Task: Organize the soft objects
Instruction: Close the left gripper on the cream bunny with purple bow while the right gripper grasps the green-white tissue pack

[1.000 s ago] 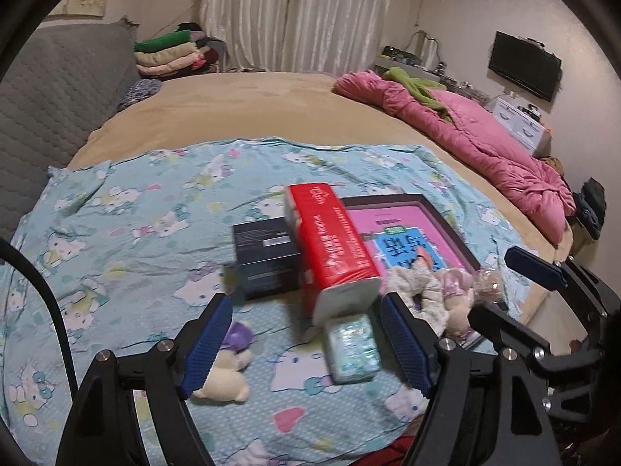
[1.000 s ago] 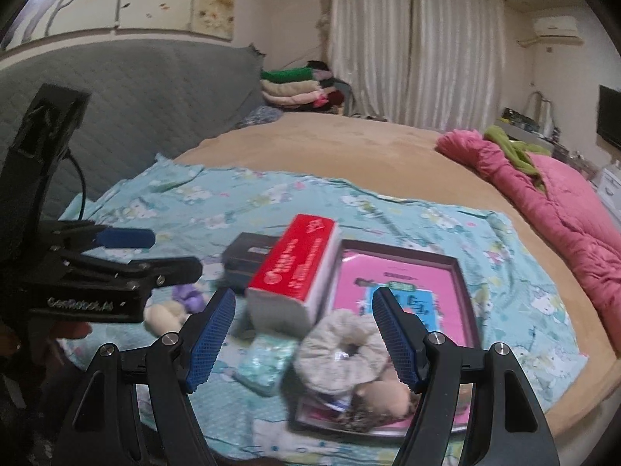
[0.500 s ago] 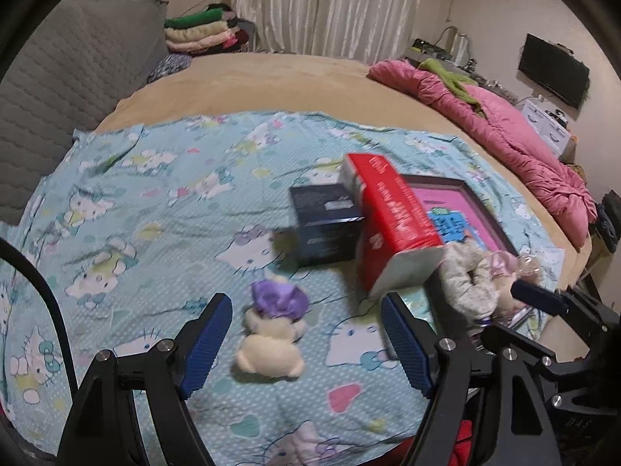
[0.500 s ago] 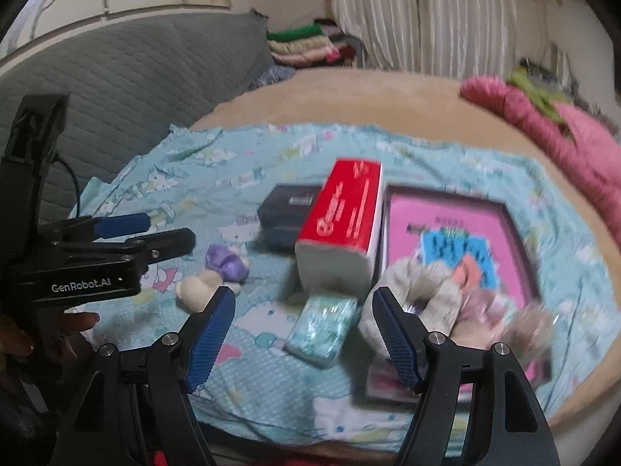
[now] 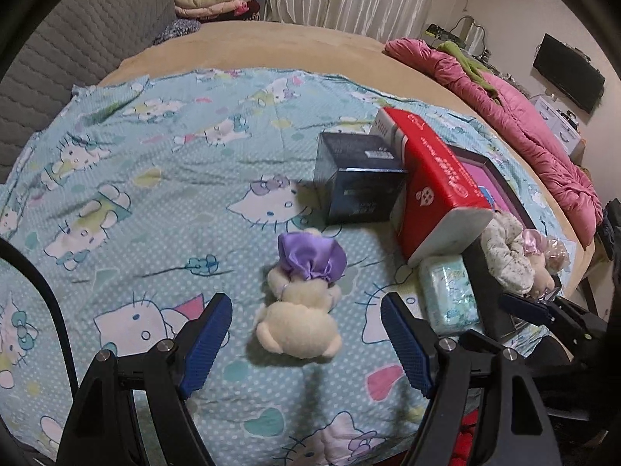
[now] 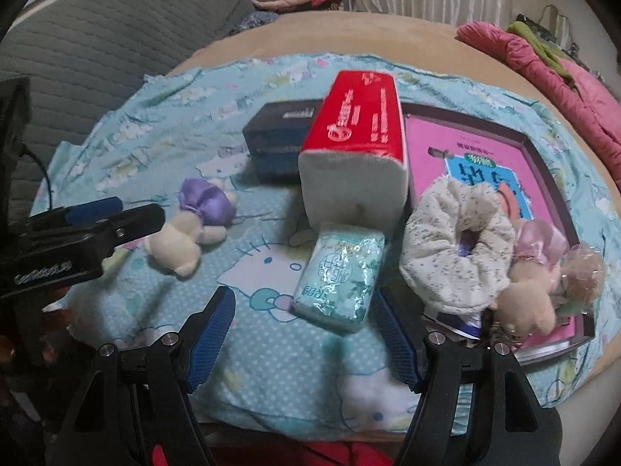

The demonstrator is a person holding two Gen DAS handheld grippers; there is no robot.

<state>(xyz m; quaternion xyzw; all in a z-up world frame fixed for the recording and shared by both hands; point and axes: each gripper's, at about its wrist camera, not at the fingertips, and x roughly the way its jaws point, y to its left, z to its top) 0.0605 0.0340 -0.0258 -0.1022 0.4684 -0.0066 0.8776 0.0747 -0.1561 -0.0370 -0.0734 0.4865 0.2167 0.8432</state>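
The left gripper (image 5: 306,343) has its fingers wide apart and holds nothing. The bear (image 5: 299,303), a small cream toy with a purple bow, lies on the bed just ahead of them, right in the gap. It looks like the thing to pick up first. To do it well, go straight down so one finger lands on each side of the soft body, then squeeze gently. Take the fat middle, not the bow, so it does not slip out.

The right gripper (image 6: 304,339) is open too, with nothing in it. The tissue pack (image 6: 338,280) lies just ahead, between its fingers but nearer the right one. A small slide to the right would put the pack in the middle. The pack is shiny and squashy, so a slow pinch on its long sides should work best.

Past the right finger sits the scrunchie (image 6: 458,250) on a pink tray (image 6: 543,163). Behind the pack stands a red box (image 6: 361,116). Keep the fingers off that.
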